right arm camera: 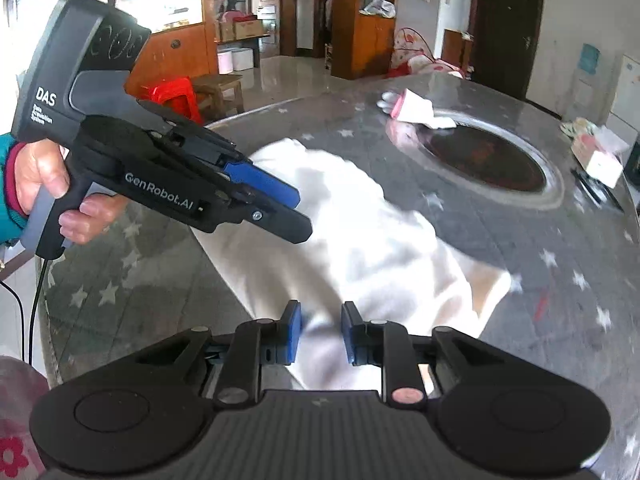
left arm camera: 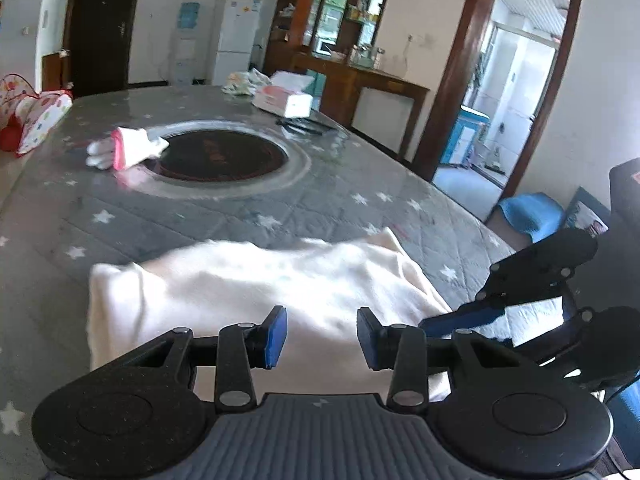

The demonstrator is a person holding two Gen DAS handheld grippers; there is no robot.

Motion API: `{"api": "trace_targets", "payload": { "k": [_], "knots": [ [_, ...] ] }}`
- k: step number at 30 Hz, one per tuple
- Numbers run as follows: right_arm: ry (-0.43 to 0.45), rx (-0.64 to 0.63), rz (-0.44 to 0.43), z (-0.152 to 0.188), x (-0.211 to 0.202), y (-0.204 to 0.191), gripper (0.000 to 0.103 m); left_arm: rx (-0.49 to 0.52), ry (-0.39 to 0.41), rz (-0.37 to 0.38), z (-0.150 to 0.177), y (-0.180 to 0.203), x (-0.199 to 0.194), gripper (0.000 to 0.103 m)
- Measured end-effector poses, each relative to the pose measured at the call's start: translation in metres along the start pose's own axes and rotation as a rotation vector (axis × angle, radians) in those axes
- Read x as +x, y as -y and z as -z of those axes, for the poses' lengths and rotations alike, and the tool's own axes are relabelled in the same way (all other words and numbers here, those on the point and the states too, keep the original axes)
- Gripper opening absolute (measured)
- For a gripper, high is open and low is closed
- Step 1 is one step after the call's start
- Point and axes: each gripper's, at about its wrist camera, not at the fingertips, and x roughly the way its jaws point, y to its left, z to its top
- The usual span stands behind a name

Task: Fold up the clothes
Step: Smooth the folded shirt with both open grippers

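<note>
A cream-white garment (left arm camera: 240, 280) lies rumpled on the grey star-patterned table (left arm camera: 280, 208), near its front edge. My left gripper (left arm camera: 322, 336) hovers over the garment's near part, blue pads apart with nothing pinched. In the right wrist view the same garment (right arm camera: 360, 240) spreads across the table (right arm camera: 560, 240). My right gripper (right arm camera: 322, 336) stands open just above its near end, the pads apart on either side of the cloth and not pressing it. A hand (right arm camera: 40, 176) holds the left gripper (right arm camera: 302, 216) over the cloth's left side. The right gripper (left arm camera: 448, 320) reaches in from the right.
A small white and pink garment (left arm camera: 124, 148) lies at the rim of a dark round inset (left arm camera: 220, 156) in the table's middle. A tissue box (left arm camera: 284, 100) and a bundle sit at the far end. A red stool (right arm camera: 172, 92) stands on the floor beyond the table.
</note>
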Motion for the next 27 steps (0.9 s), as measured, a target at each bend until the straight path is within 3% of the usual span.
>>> {"api": "trace_targets", "payload": {
  "k": [4,10,14,19,27],
  "knots": [
    [-0.013,0.021,0.005,0.011,0.000,0.003,0.027,0.004,-0.031,-0.012,0.008,0.001,0.011,0.042],
    [0.021,0.045,0.003,0.001,-0.010,0.011,0.028,0.007,-0.028,-0.017,0.012,0.001,0.010,0.042],
    [-0.019,0.076,-0.010,0.010,0.000,0.019,0.028,0.009,-0.026,-0.015,0.013,0.002,0.009,0.043],
    [0.014,0.055,0.015,-0.005,-0.008,0.024,0.030,-0.022,0.004,-0.003,0.010,-0.004,-0.006,0.043],
    [0.021,0.067,0.038,-0.031,0.021,0.048,0.030,-0.110,0.029,-0.080,0.021,-0.030,-0.034,0.044]
  ]
}}
